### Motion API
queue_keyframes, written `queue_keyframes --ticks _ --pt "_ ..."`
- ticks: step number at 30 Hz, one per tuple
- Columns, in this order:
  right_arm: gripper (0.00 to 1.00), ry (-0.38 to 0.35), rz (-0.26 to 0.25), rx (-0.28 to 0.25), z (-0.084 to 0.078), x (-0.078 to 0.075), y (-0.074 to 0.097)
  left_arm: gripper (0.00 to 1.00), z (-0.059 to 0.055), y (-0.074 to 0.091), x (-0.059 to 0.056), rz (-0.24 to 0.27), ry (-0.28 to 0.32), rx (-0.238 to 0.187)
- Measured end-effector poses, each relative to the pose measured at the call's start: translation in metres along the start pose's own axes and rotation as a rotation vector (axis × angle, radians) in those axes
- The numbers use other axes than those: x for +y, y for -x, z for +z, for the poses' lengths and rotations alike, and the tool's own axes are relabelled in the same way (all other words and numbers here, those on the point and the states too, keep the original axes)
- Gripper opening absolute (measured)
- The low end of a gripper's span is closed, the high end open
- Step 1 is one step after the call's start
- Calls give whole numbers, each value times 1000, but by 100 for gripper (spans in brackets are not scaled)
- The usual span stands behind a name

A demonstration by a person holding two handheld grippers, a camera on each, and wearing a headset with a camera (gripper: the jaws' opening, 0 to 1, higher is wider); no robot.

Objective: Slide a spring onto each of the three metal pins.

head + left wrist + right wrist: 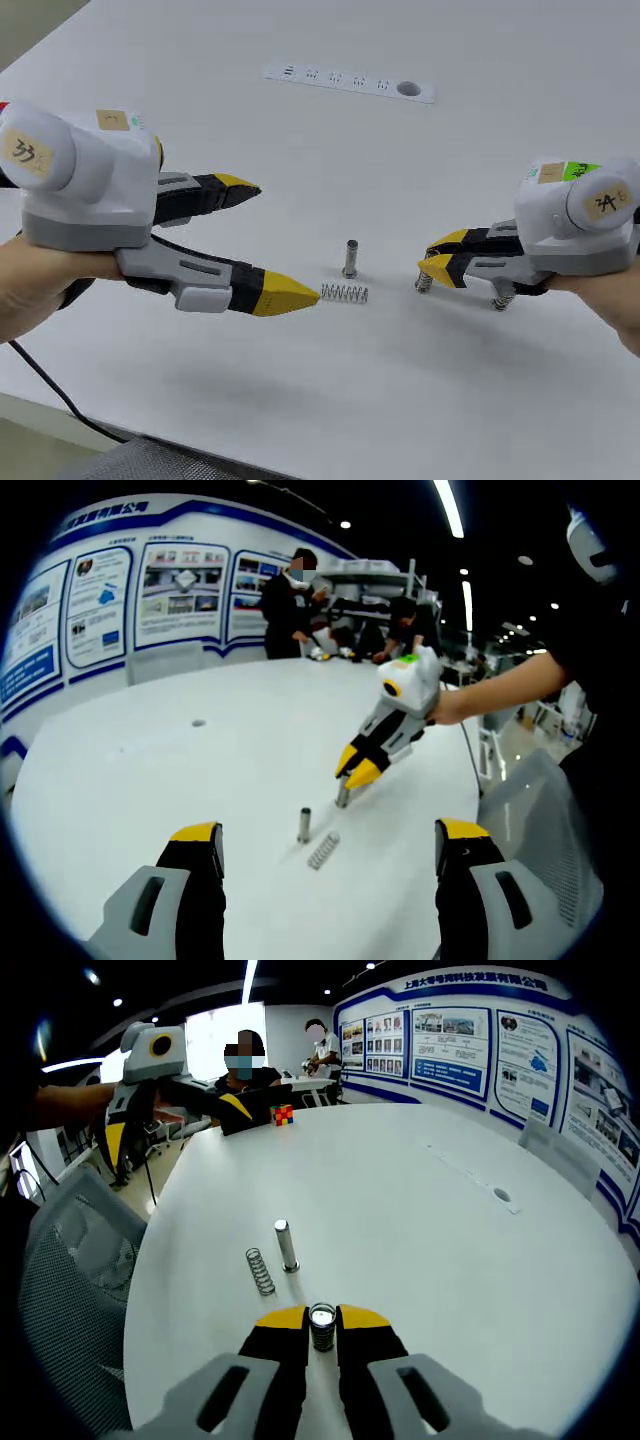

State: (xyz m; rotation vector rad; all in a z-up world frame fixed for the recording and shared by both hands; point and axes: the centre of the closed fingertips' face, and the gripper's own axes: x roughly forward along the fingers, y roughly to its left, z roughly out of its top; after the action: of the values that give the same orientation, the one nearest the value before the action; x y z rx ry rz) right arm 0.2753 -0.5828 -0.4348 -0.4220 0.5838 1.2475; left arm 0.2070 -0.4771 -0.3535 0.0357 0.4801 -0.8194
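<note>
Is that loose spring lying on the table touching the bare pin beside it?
Apart. Right gripper view shows white table between spring and pin.

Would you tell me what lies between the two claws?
In the head view, a loose spring and a bare upright pin lie between left claw and right claw.

Shiny metal pin [350, 258] and wire spring [344, 293]; matt, smooth white table [300, 150].

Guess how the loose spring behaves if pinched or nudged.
The spring lies on its side on the smooth table, so a nudge would probably roll it. Coils look thin and open: likely light, squashy lengthwise. Gripped across the coils by the open left tool, it may flick out.
</note>
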Motion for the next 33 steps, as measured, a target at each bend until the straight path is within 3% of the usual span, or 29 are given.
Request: queue_keyframes --ticks 22,25,33 --pt "12 32 -1 27 -8 1 -6 87 1 4 -2 5 -5 2" --pt "16 44 -20 53 -12 -1 -5 87 1 5 -3 3 -5 2" --pt "19 28 -23 31 -7 -2 2 87 1 6 -5 -1 -9 10"
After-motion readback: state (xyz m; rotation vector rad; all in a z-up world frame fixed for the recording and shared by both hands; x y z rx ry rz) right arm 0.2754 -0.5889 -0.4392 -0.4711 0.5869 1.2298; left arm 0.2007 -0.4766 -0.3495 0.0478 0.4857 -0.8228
